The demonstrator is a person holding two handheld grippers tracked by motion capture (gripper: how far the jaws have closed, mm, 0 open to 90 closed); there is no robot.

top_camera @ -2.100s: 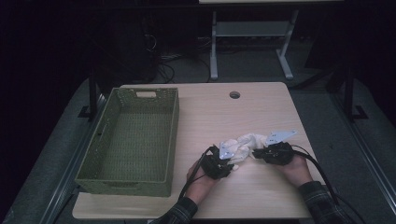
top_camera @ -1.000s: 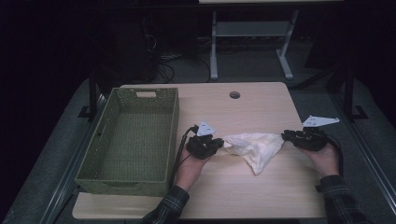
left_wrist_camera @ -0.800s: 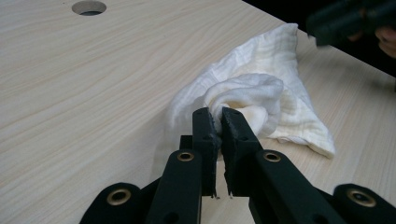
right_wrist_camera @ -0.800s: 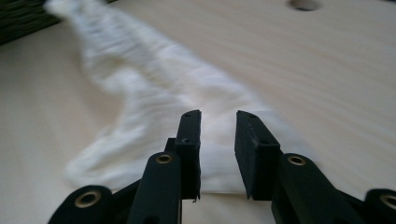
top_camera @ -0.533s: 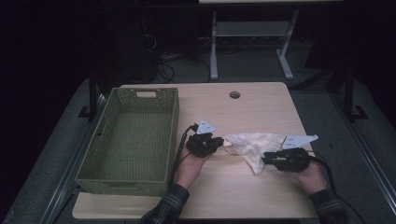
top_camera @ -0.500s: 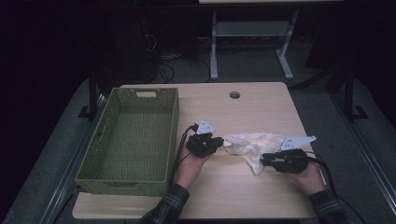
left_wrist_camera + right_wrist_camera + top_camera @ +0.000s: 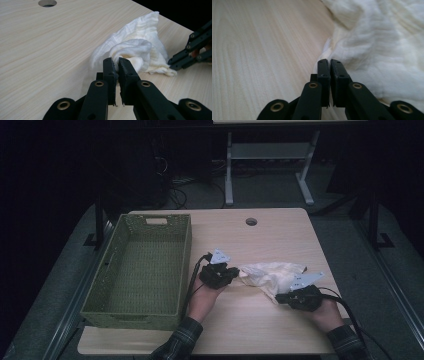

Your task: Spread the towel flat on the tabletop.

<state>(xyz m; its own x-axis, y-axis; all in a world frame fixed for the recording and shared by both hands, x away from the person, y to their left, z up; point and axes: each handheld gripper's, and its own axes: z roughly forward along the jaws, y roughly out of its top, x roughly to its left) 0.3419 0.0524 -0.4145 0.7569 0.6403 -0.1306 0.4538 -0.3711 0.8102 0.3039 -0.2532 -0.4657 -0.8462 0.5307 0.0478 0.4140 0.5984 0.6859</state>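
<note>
Two grippers clamped on one white cloth: left gripper at its nine-o'clock edge, right gripper, jaws just closed, at five o'clock. Step judged: corners gripped for folding; a level lift is called for next.

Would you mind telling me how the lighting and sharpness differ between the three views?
High view: dim, the room beyond the table nearly black, the cloth the brightest patch. Left gripper view: evenly lit and crisp on the cloth's folds, black beyond the table edge. Right gripper view: bright, but the wood grain and nearby cloth look soft.
</note>
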